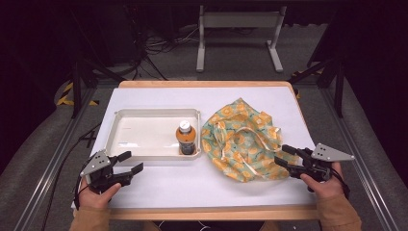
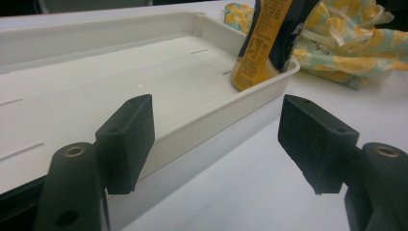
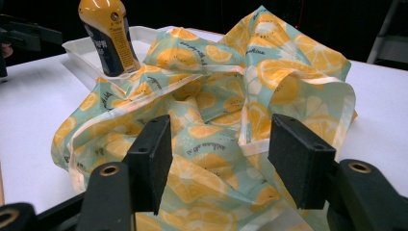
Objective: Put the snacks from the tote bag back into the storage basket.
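Note:
An orange bottle point(image 1: 185, 138) with a white cap stands upright in the right front corner of a white tray point(image 1: 144, 113). To its right lies a crumpled lemon-print cloth bag point(image 1: 240, 139). My left gripper point(image 1: 131, 162) is open at the tray's front left. In the left gripper view its jaws point(image 2: 216, 139) straddle the tray's near wall point(image 2: 211, 125) without touching it, with the bottle point(image 2: 262, 43) farther off. My right gripper point(image 1: 284, 155) is open at the bag's right edge. In the right gripper view the cloth point(image 3: 216, 91) lies just beyond the jaws point(image 3: 221, 154), unpinched.
A white sheet covers the table point(image 1: 159, 185), with bare room along its front between my hands. A wooden edge point(image 1: 211, 212) runs along the front. Beyond the far edge stand a metal frame point(image 1: 238, 21) and cables on the floor.

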